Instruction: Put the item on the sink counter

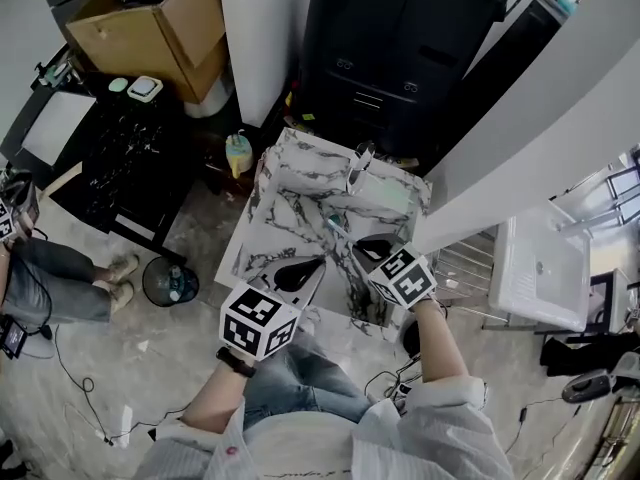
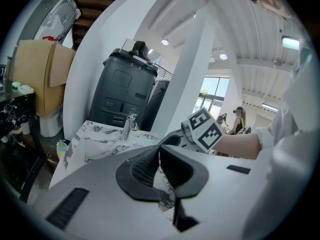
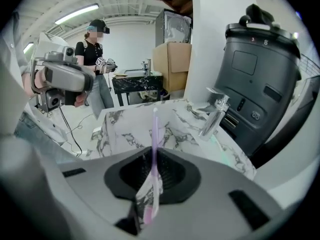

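Observation:
A thin pink toothbrush (image 3: 154, 144) stands upright between the jaws of my right gripper (image 3: 152, 170), which is shut on its handle. In the head view the toothbrush (image 1: 337, 232) points from the right gripper (image 1: 356, 255) out over the marble sink counter (image 1: 290, 183). The head end is above the counter's middle, short of the chrome faucet (image 1: 358, 168). My left gripper (image 1: 316, 265) hovers at the counter's near edge, to the left of the right one. Its jaws (image 2: 159, 156) are shut with nothing between them.
A tall black cabinet (image 1: 400, 58) stands behind the counter, and a white pillar is beside it. A cardboard box (image 1: 160, 23) and a black table (image 1: 120, 168) stand at the left. A yellow bottle (image 1: 238, 153), a round bin (image 1: 170, 280) and a seated person's legs (image 1: 60, 283) are also there.

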Demonstrator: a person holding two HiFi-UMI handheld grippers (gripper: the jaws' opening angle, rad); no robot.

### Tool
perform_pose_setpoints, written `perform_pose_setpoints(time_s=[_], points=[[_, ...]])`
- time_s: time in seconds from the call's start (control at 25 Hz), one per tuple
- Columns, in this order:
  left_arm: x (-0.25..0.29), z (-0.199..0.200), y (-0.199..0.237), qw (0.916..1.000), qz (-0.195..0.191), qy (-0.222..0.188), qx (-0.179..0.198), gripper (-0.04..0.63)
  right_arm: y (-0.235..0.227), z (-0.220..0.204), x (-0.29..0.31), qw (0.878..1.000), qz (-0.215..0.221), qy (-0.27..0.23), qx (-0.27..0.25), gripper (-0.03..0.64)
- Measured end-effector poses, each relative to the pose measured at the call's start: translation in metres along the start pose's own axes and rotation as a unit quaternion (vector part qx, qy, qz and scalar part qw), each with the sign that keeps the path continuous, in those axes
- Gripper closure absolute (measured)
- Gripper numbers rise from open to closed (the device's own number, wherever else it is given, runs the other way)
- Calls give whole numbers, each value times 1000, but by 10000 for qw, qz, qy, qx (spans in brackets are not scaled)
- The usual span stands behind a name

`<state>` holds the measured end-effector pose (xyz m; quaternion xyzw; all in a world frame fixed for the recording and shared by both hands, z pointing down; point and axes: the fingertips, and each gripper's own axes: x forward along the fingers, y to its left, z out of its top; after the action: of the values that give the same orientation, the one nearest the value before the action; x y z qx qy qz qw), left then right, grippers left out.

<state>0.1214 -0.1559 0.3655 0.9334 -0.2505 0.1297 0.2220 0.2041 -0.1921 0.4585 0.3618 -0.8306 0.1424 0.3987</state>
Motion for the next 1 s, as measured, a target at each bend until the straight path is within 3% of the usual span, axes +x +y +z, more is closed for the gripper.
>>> perform_pose_setpoints(time_s=[0.48, 1.0], points=[[-97, -37, -2, 9997, -76, 172, 133, 574, 130, 57, -22, 9973, -138, -721, 68, 575], [-201, -90, -19, 9999, 128, -61, 39, 574, 255, 47, -44, 9905, -401, -1169, 605, 575]])
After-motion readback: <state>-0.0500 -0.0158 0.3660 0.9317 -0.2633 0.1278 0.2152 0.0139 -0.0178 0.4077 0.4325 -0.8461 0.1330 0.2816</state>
